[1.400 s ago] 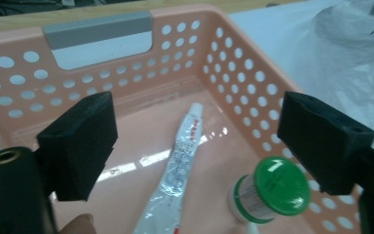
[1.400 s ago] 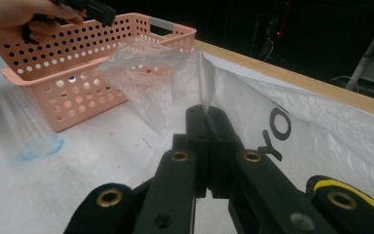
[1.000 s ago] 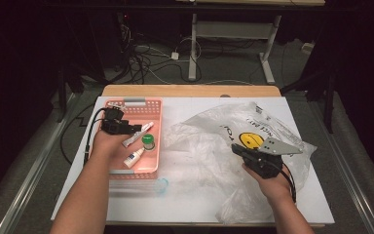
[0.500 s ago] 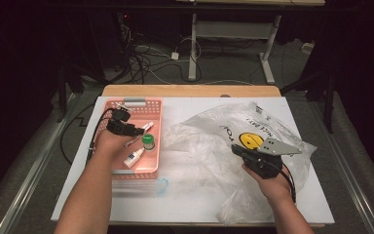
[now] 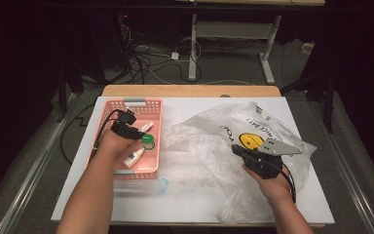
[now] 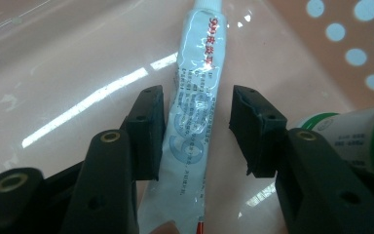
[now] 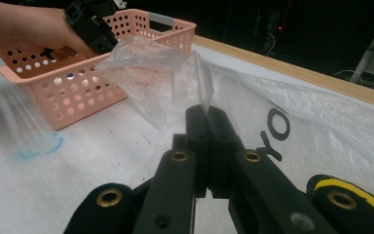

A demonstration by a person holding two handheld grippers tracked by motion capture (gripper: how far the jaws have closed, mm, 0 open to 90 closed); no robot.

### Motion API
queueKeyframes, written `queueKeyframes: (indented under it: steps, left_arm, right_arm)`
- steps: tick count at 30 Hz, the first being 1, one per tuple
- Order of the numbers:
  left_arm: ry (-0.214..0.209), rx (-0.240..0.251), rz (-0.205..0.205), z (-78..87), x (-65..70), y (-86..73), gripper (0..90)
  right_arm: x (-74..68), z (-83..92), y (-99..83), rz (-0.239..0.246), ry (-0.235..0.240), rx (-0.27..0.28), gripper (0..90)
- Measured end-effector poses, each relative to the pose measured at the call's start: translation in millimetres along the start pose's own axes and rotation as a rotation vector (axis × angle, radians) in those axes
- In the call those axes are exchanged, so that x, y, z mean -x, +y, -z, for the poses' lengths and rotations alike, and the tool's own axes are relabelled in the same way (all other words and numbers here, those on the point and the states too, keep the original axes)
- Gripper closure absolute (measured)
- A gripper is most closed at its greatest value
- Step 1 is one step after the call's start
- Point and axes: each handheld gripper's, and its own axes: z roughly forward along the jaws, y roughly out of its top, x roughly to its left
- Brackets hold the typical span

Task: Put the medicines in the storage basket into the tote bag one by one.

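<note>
My left gripper [image 5: 137, 130] reaches into the pink basket [image 5: 126, 105]. In the left gripper view its jaws [image 6: 197, 105] straddle a white and blue tube [image 6: 195, 58] lying on the basket floor. The jaws have just been closing, and a gap still shows at the right pad [image 6: 246, 126]. The tube's cap end [image 5: 146, 127] pokes out beyond the hand. My right gripper [image 5: 234, 148] is shut on the edge of a clear plastic bag [image 5: 209, 141] with a yellow smiley print. In the right gripper view the film [image 7: 146, 73] rises from the closed jaws [image 7: 208, 114].
A green-capped bottle [image 5: 148, 142] lies just right of the left jaws [image 6: 350, 134]. A small white bottle [image 5: 134, 157] sits nearer in the basket. A clear cup with a blue rim [image 5: 160, 185] lies in front of the basket. Cables cover the floor beyond the table's wooden far edge [image 5: 190, 90].
The left hand has edged a little to the right inside the basket, over the tube. The right hand and the bag have stayed put.
</note>
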Motion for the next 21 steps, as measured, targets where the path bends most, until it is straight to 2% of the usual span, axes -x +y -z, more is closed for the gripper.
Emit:
queueKeyframes:
  steps: [5, 7, 11, 21]
  left_arm:
    - [0.025, -0.009, -0.009, -0.4, 2.7, 1.0, 57.5]
    - [0.028, -0.006, -0.004, -0.2, 2.0, 0.7, 63.3]
    - [0.028, -0.007, -0.014, -0.1, 3.0, 0.6, 67.7]
    - [0.03, -0.009, -0.016, 0.3, 3.7, 0.5, 68.9]
  right_arm:
    - [-0.6, -0.3, -0.1, 0.005, 0.005, -0.002, 90.0]
    - [-1.2, 0.0, 0.0, 0.004, 0.005, -0.003, 90.0]
    - [-0.4, 0.3, -0.1, 0.004, 0.005, -0.001, 90.0]
    - [-1.3, 0.9, 0.0, 0.005, 0.004, 0.0, 90.0]
